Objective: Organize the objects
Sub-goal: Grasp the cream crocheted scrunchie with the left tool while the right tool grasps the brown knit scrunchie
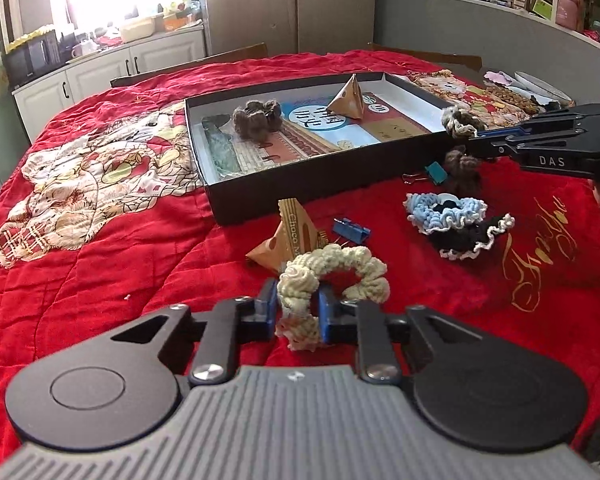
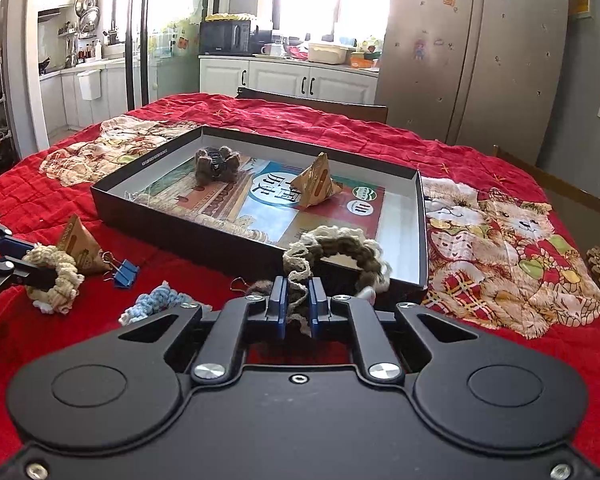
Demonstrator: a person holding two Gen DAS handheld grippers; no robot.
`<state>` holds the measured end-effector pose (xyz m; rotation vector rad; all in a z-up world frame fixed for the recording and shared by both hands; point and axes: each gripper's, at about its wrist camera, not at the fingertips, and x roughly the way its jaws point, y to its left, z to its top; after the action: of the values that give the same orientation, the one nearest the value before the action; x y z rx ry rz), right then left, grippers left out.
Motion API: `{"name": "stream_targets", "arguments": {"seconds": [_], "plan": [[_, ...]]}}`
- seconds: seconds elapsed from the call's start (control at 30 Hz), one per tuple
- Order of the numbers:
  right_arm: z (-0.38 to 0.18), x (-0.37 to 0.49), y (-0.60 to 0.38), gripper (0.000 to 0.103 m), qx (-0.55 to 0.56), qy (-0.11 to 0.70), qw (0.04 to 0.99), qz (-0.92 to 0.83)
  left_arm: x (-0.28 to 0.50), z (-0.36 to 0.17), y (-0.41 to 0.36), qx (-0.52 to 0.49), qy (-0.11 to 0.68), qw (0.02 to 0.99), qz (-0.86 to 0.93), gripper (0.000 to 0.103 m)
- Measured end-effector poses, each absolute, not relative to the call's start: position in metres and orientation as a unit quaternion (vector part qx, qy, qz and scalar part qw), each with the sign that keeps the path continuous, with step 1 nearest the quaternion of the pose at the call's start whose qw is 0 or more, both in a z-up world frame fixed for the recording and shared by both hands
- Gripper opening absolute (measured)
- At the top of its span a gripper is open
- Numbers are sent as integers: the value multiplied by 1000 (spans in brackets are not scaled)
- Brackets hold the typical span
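While a red quilted cover (image 1: 100, 264) with cat prints fills the table, a shallow black box (image 1: 260, 184) sits on it mid-table, its inside lined with a printed sheet. Inside the box: a brown knitted scrunchie (image 1: 256, 118) toward the far-left end and a tan pyramid snack pack (image 1: 346, 98) nearer the middle.

Left gripper (image 1: 298, 312) is clamped on a cream scrunchie (image 1: 332, 276), blue pads pinching one side of the loop, rest of the loop sticking out forward, low over the cover, in front of the box's near wall. Right gripper (image 2: 298, 304) is pinched on a brown-and-cream scrunchie (image 2: 336, 254), loop held just at the box's near corner, partly over its rim.

On the cover outside the box: a second pyramid pack (image 1: 288, 236) marked "Choco", just behind the cream scrunchie; a light blue scrunchie (image 1: 440, 210) touching a black one with white edging (image 1: 472, 236); another brown scrunchie (image 1: 462, 164) near the box wall, under the right gripper's fingers. Two blue binder clips: one (image 1: 350, 230) beside the Choco pack, one (image 1: 434, 174) beside the brown scrunchie.
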<state>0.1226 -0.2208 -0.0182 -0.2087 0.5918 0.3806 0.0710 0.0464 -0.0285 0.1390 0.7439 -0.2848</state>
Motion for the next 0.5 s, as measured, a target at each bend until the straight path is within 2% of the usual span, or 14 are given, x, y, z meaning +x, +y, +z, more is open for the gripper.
{"name": "stream_targets", "arguments": {"seconds": [0.5], "plan": [[4, 99, -231, 10, -83, 267, 938, 203, 58, -7, 37, 77, 332, 927, -156, 18]]}}
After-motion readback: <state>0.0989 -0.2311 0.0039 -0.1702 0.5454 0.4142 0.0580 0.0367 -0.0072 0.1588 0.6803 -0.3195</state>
